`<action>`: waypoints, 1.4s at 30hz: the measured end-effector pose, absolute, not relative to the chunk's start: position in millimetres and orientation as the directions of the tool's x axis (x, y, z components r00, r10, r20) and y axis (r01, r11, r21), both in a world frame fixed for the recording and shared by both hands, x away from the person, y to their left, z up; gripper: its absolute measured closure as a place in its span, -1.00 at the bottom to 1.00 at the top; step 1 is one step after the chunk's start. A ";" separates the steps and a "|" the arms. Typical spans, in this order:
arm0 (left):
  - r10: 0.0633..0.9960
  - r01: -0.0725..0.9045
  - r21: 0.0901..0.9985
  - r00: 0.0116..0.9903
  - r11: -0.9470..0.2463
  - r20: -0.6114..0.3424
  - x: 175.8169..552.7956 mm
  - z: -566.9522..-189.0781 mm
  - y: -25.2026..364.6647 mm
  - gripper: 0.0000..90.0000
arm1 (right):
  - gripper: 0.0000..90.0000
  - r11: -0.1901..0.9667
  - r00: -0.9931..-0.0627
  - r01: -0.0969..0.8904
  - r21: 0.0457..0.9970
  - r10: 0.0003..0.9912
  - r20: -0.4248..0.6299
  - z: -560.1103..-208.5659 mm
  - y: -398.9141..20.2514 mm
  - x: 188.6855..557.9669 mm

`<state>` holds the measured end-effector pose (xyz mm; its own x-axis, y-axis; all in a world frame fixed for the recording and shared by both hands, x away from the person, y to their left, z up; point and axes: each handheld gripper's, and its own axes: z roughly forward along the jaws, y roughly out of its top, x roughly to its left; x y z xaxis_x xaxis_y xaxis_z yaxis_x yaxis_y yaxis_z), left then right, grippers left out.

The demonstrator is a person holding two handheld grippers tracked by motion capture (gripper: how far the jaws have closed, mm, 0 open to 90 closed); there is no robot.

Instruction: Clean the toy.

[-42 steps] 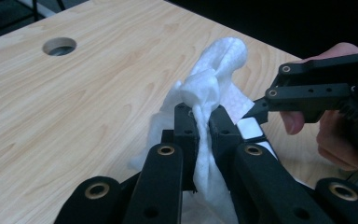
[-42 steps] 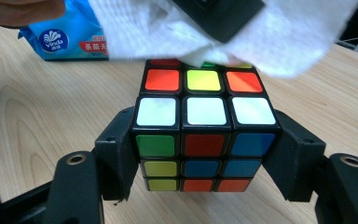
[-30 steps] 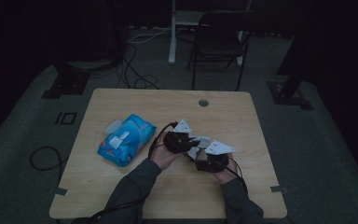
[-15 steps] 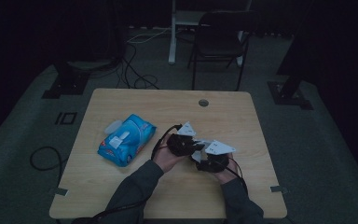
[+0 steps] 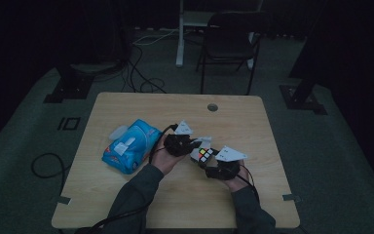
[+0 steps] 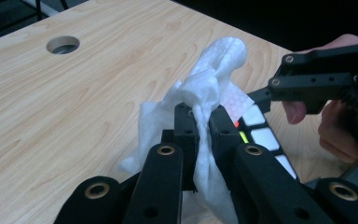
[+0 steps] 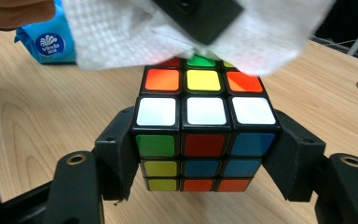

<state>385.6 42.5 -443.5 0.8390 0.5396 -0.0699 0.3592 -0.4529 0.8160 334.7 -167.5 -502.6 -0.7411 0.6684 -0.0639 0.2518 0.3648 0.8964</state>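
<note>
Cube (image 7: 204, 126): a scrambled colour puzzle cube, clamped side to side between the jaws of the right gripper (image 7: 204, 154); in the high view it sits at table centre, just toward 5 o'clock of the middle, between the two hands.
Cube faces: in the right gripper view the top shows a near row of three white tiles, then orange, yellow, orange; the front shows green, red, blue above yellow, blue, blue.
Right gripper: jaws pressed on the cube's left and right faces, held in the person's right hand (image 5: 233, 178) at about 5 o'clock on the table (image 5: 126, 204).
Wipe (image 6: 205, 93): a crumpled white tissue, pinched between the closed jaws of the left gripper (image 6: 200, 123); it bunches up above the jaw tips and trails down between them.
Wipe on cube: in the right gripper view the tissue drapes over the far edge of the cube's top, touching the far row of tiles.
Left gripper: jaws together on the wipe, held in the left hand (image 5: 164, 157), just at 10 o'clock of the cube.
Tissue pack (image 5: 130, 145): a blue soft pack with a white flap, lying flat at 9 o'clock on the table, near the left hand but apart from it.
Cable hole (image 5: 213, 107): a round opening at 12 o'clock near the far edge.
Chair (image 5: 229, 44): dark, standing beyond the far edge on the floor.
</note>
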 end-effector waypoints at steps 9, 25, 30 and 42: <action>0.516 0.355 0.822 0.852 -0.444 -0.089 375.8 -447.2 44.2 0.91 | -0.23 0.365 -0.734 0.260 0.894 0.676 -0.062 -503.5 -169.3 335.4; 0.399 0.304 0.821 0.911 -0.482 -0.103 355.0 -448.2 16.9 0.91 | -0.23 0.355 -0.727 0.260 0.898 0.684 -0.059 -502.9 -170.8 336.3; 0.420 0.304 0.824 0.903 -0.478 -0.089 358.9 -447.5 18.9 0.91 | -0.23 0.356 -0.728 0.256 0.899 0.683 -0.063 -502.4 -170.6 335.9; 0.536 0.355 0.838 0.840 -0.415 -0.090 382.9 -441.2 53.1 0.91 | -0.23 0.356 -0.737 0.247 0.901 0.673 -0.064 -500.4 -171.7 334.3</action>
